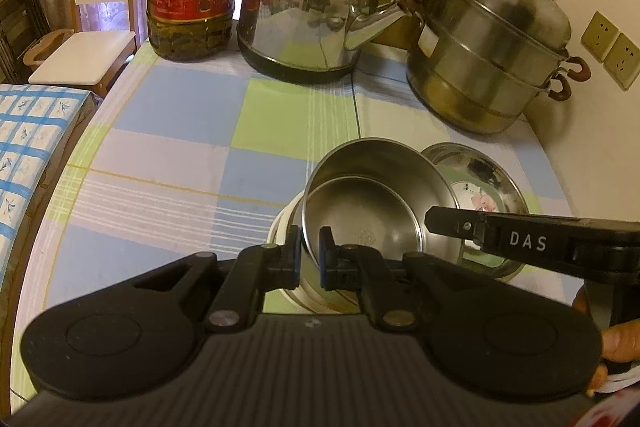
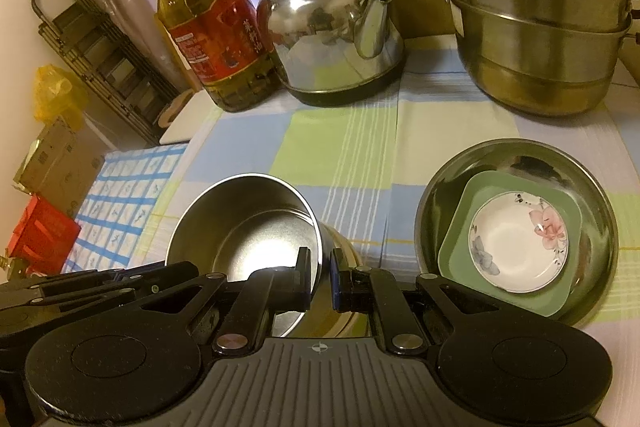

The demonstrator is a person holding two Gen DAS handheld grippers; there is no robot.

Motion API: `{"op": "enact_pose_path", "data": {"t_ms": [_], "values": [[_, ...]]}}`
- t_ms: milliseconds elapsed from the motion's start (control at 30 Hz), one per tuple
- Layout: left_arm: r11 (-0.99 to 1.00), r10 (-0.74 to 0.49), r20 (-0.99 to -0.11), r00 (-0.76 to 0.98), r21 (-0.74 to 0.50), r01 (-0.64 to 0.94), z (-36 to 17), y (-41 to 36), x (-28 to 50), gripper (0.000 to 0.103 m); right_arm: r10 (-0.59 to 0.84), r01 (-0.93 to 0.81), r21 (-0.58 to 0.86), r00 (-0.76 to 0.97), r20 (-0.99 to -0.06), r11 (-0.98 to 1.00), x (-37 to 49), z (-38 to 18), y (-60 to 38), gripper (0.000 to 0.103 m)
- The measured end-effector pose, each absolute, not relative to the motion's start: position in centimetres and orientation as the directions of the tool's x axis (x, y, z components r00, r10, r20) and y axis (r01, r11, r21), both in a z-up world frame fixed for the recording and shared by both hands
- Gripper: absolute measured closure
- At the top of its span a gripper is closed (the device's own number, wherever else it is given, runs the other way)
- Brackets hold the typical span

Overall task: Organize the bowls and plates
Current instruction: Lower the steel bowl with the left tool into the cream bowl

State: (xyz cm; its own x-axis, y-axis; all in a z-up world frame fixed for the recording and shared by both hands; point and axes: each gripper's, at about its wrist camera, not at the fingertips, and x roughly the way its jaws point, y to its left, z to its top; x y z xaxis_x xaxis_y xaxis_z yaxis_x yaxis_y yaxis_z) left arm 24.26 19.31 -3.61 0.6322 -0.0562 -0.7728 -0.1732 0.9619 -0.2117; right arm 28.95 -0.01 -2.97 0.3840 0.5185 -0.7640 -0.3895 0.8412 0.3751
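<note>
The checked-cloth worktop (image 2: 340, 155) carries an oil bottle (image 2: 216, 39), kettle (image 2: 332, 39) and steamer pot (image 2: 540, 27) along its far edge, and a wide steel basin (image 2: 516, 163) nearer.

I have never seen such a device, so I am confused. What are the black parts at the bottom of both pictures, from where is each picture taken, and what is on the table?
No robot here: a person holds a two-finger claw in each hand, with a camera on each looking along its fingers. One picture is from the left claw, the other from the right claw. Both claws pinch the rim of one steel bowl, on opposite sides. Beside it on the checked tablecloth a wide steel basin holds a green square plate with a small flowered saucer on top. Behind stand an oil bottle, a kettle and a steamer pot.
</note>
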Motion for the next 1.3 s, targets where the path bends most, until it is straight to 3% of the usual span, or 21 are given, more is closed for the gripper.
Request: {"op": "enact_pose_path", "data": {"t_ms": [1300], "values": [[0.97, -0.056, -0.799, 0.599, -0.185, -0.156, -7.1, 19.4, 25.6, 0.096, 0.486, -0.37, 0.35, 0.388, -0.784, 0.861, 28.9, -6.4, 0.9, 0.094]]}}
